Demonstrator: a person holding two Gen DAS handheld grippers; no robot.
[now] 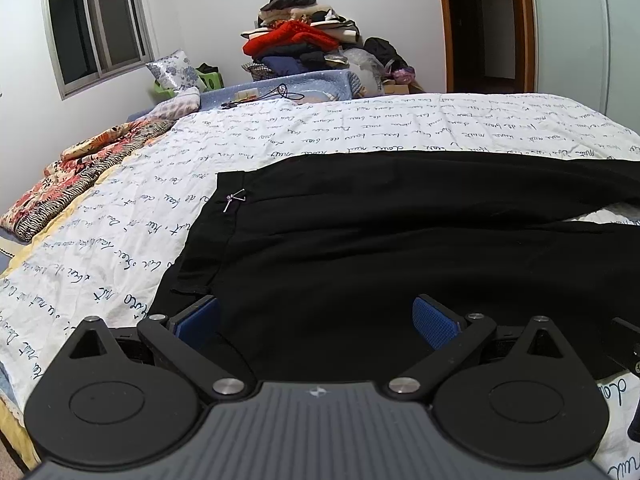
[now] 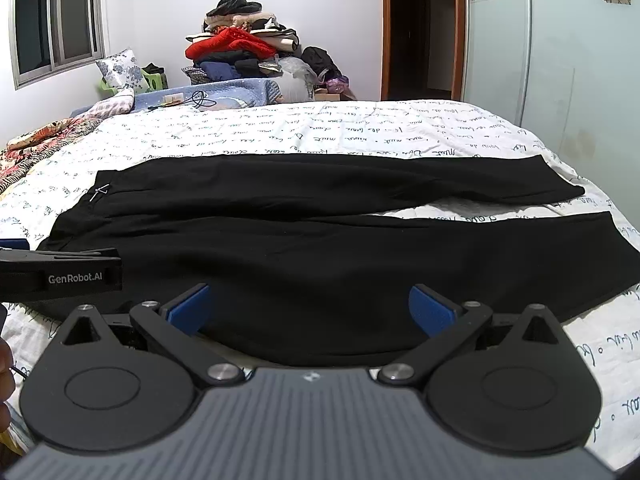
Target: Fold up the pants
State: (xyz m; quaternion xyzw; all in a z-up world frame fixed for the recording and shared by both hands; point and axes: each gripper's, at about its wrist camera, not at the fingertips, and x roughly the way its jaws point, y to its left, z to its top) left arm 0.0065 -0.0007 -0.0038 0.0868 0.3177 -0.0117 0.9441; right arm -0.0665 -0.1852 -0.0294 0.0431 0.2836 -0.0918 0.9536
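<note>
Pants (image 2: 320, 248) lie flat along the bed's (image 2: 360, 128) near edge, legs apart for folding; left claw (image 1: 316, 320) and right claw (image 2: 310, 308) both released, empty

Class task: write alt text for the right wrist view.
Black pants lie flat across a white quilt with blue script, legs apart toward the right. The open right gripper hovers at their near edge, holding nothing.

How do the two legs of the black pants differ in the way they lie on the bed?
The far leg looks narrower and ends short of the bed's right edge; the near leg looks broader and reaches that edge. White bedspread shows between them only toward the cuffs. Both lie flat, unfolded, joined at the waistband.
</note>
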